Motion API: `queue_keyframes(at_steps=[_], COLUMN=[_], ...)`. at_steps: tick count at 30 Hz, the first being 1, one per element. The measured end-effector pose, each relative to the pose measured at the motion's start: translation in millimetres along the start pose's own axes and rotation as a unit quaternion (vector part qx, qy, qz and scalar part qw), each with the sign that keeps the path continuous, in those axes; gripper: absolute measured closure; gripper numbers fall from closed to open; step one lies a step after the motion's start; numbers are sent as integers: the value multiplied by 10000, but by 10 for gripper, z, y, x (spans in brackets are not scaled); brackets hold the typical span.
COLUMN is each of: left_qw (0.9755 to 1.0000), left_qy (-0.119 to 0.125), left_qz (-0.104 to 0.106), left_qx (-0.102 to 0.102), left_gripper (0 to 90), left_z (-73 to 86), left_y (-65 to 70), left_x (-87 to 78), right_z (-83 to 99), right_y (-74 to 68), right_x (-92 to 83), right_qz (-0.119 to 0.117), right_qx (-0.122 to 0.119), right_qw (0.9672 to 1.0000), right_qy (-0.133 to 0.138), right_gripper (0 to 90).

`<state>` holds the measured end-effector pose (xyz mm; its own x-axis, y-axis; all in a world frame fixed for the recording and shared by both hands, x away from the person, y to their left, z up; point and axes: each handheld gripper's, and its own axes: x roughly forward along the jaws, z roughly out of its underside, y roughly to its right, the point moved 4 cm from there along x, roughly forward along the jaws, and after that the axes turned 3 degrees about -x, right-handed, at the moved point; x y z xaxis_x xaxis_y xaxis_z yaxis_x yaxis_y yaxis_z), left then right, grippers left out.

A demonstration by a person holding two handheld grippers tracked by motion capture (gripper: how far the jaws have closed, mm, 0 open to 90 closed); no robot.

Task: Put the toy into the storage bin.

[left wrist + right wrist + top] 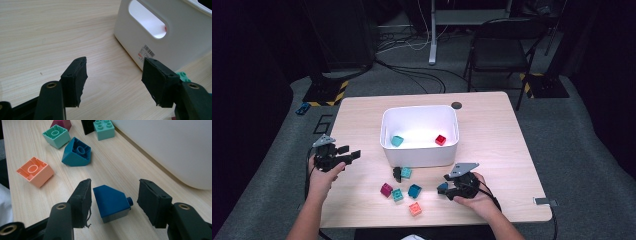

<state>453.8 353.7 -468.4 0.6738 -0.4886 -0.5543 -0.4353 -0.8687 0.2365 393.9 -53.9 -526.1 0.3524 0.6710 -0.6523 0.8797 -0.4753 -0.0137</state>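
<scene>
A dark blue sloped brick (111,203) lies on its side on the wooden table, between the jaws of my right gripper (113,195). The jaws are open, and a gap shows between the right pad and the brick. In the high view this gripper (446,192) sits near the front of the table, right of the loose bricks, with the blue brick (442,187) at its tips. My left gripper (115,75) is open with nothing between its fingers, low over bare table left of the white bin (175,45). In the high view the left gripper (352,154) points toward the bin.
The white bin (419,109) holds a teal brick (397,141) and a red brick (440,140). In front of it lie black (397,173), light teal (406,173), magenta (386,189), mint (398,195), teal-blue (414,190) and orange (415,208) bricks.
</scene>
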Motion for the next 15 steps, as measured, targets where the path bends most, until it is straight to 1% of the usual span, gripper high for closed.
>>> queue_keyframes(at_steps=[1, 4, 9, 12, 13, 15], left_qw=[10000, 10000, 10000, 10000, 10000, 10000], left_qy=[8, -1, 0, 1, 1, 1], left_qz=[2, 4, 2, 0, -2, -3], left_qx=[7, 13, 15, 14, 11, 12], left_gripper=[364, 364, 364, 364, 364, 364], left_z=[1, 2, 2, 3, 3, 4], left_y=[7, 11, 11, 9, 8, 9], left_x=[2, 1, -7, -9, -9, -9], right_z=[9, 22, 45, 49, 50, 51], right_y=[-7, -6, -11, -16, -10, -12], right_x=[5, 16, 41, 45, 53, 57], right_qz=[-14, -23, -10, -10, -3, 11], right_qx=[59, 19, -51, -37, -82, -76], right_qw=[10000, 10000, 9999, 9999, 9999, 9998], right_qy=[-22, -52, -130, -144, -150, -158], right_gripper=[441, 447, 513, 538, 552, 559])
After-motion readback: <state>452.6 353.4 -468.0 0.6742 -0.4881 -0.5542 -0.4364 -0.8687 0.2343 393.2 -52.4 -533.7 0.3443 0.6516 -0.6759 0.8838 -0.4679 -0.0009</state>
